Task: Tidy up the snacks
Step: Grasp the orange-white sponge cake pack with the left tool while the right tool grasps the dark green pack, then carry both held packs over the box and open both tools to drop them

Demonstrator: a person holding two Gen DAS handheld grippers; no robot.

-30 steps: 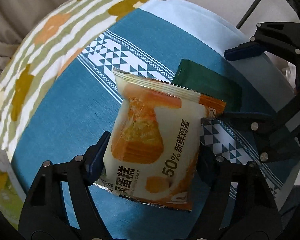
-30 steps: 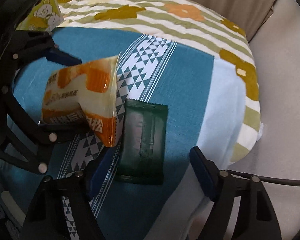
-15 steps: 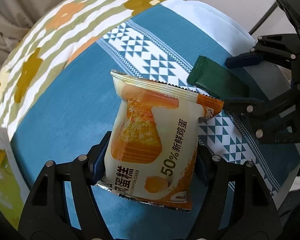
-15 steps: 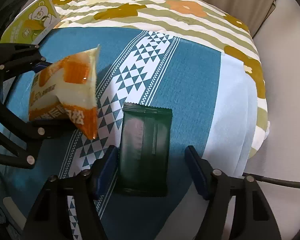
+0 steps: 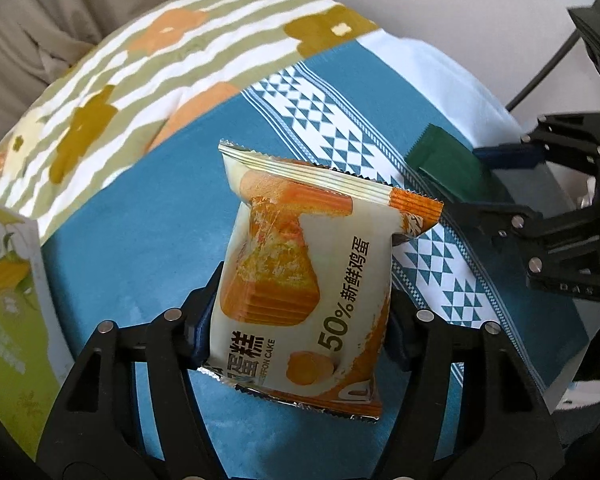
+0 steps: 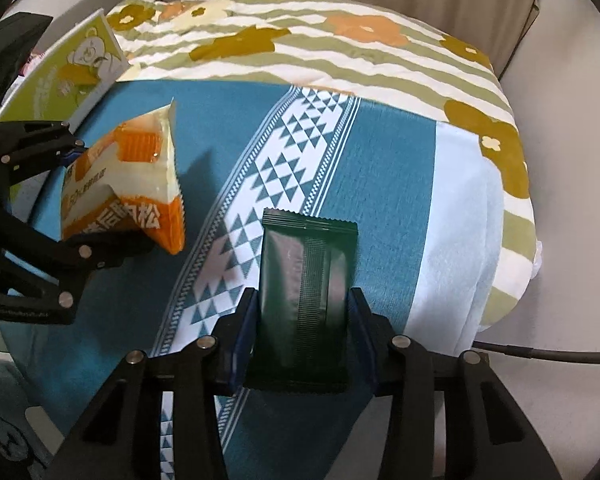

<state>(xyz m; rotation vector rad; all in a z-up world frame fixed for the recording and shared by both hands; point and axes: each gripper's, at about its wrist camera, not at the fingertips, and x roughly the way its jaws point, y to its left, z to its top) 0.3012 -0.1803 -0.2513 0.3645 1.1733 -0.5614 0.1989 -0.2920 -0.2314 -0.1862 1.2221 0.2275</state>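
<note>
Hidden: your left gripper (image 5: 300,316) covers the cake packet's (image 5: 300,276) lower sides; the green box (image 5: 8,304) is cut off at the frame edge.
Count: two snack packets, one box.
Left claw: closing, pads pressing the cake packet, held off the blue cloth (image 5: 140,232).
Right claw: your right gripper (image 6: 303,340) pinches the dark green packet (image 6: 306,280) over the patterned band.
</note>
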